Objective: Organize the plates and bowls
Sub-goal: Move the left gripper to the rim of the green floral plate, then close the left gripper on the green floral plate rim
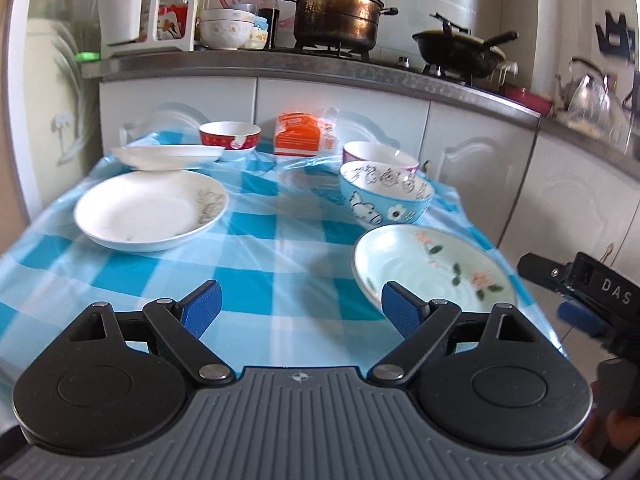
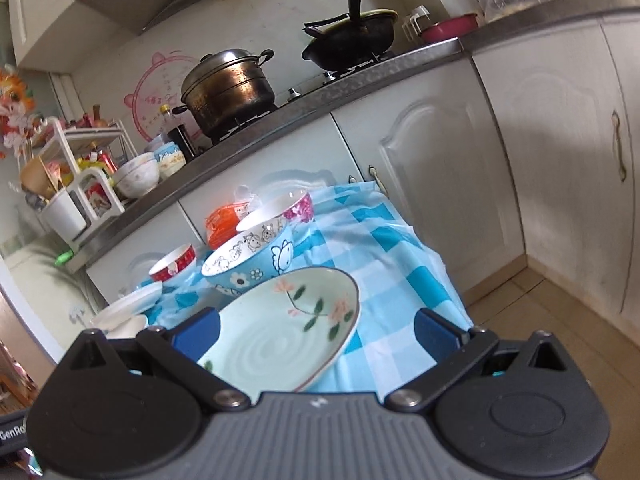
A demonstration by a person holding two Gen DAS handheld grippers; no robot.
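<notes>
Green flower plate (image 2: 288,332): on the desk's (image 1: 256,248) near right corner, just in front of the blue cartoon bowl (image 1: 386,196).
White plates: 2 on the left side, apart.
Right hand-held gripper (image 2: 318,332): wide open, empty, plate between its fingers.
Left hand-held gripper (image 1: 300,312): wide open, empty.

tablecloth (image 1: 256,240): glossy plastic-looking sheet, wrinkled
green plate (image 2: 280,332): glazed, shiny ceramic
steamer pot (image 1: 336,12): tarnished metal
gripper pads (image 1: 202,312): blue, finely textured
cabinet doors (image 2: 432,184): smooth, white, matt
</notes>
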